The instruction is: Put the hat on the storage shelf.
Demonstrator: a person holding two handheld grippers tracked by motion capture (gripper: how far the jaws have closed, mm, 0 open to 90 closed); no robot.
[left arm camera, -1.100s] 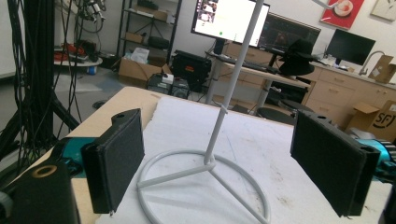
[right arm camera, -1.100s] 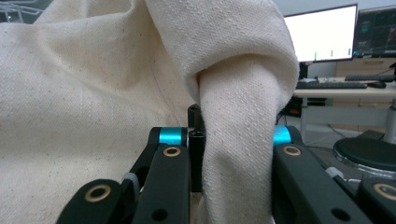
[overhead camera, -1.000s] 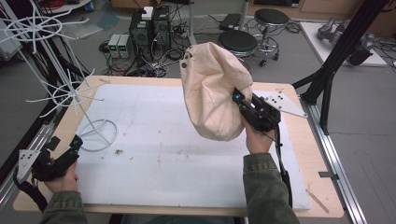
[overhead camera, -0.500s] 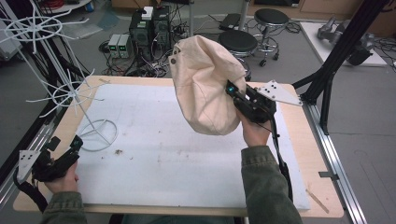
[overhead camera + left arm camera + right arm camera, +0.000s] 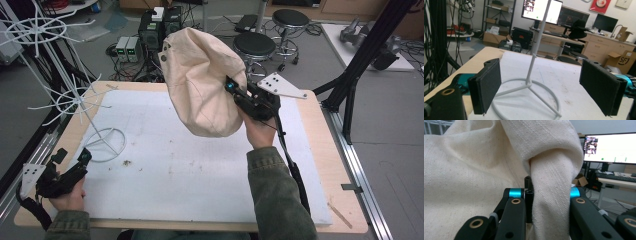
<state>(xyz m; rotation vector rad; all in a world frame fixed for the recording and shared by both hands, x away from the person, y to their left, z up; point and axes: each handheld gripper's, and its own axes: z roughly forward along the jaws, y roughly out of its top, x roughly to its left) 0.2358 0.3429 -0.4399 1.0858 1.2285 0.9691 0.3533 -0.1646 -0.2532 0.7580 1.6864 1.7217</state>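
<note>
White mat (image 5: 200,165) on the table: left gripper (image 5: 70,167) sits open-jawed just in front of the white rack (image 5: 82,112), holding nothing. Right of the rack, right gripper (image 5: 240,97) is clamped on the cream hat (image 5: 200,80), held up off the mat. Hat is picked; hanging it on the rack looks left to do.

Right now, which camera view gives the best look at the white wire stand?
The high view: it shows the white wire stand whole, from ring base up to its spoked arms, at the table's left edge. The left gripper view shows its ring base and pole close, between open jaws. The right gripper view shows cream cloth.
</note>
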